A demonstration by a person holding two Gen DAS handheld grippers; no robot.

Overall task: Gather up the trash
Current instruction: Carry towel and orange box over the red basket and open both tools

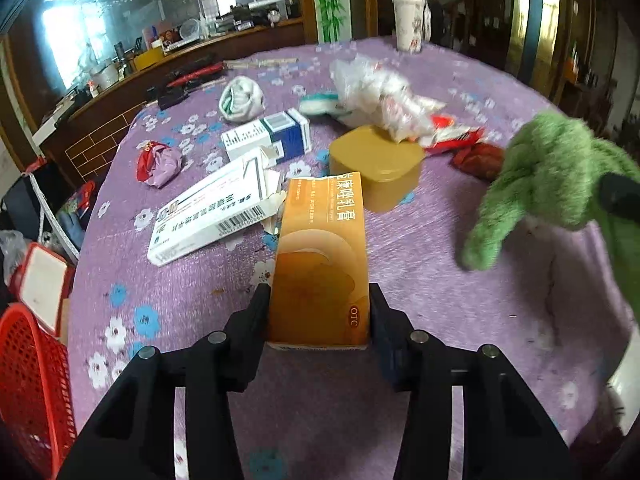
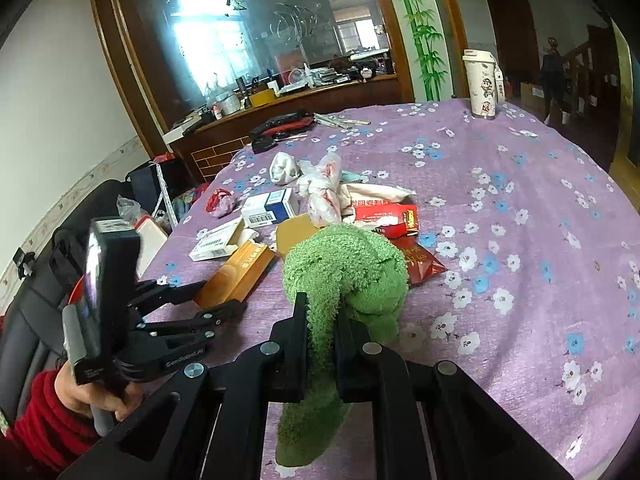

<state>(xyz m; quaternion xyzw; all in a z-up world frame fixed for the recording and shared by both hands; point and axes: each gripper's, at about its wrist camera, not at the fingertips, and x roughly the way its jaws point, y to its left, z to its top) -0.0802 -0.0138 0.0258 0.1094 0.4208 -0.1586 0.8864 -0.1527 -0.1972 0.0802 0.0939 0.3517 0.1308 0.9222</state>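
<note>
At the far left of the left wrist view a red mesh basket [image 1: 28, 380] stands off the table edge, only its rim and wall showing, so its contents cannot be told; just above it lies a red-rimmed white lid or tray [image 1: 42, 280]. On the purple flowered tablecloth [image 1: 440, 280] the litter runs rightward: a crumpled red-and-pink wrapper [image 1: 158, 162], a torn white medicine box [image 1: 212, 210] lying open-ended and flat, a blue-and-white box [image 1: 268, 138] behind it, and a balled white cloth [image 1: 242, 98] farther back. The left gripper [image 1: 319, 316] is closed on the near end of an orange ointment box [image 1: 320, 264], one black finger pressed to each long side, the box pointing away over the cloth. Beyond its far end sits a closed tan lidded tub [image 1: 376, 164], whose contents are hidden, with a heap of clear plastic bags [image 1: 380, 96] and red snack wrappers [image 1: 460, 136] touching its back edge. A white lidded cup [image 1: 408, 20] stands upright at the far rim. At the right a green fuzzy sock [image 1: 552, 184] hangs in the air. The right wrist view alone shows what holds it: the right gripper [image 2: 322, 344] is closed tight on the sock's middle, its toe bunched above the jaws and its cuff dangling below. That view also shows the person's left hand [image 2: 96, 396] in a red sleeve gripping the other tool's handle, and a dark red foil packet [image 2: 420, 260] behind the sock.
</note>
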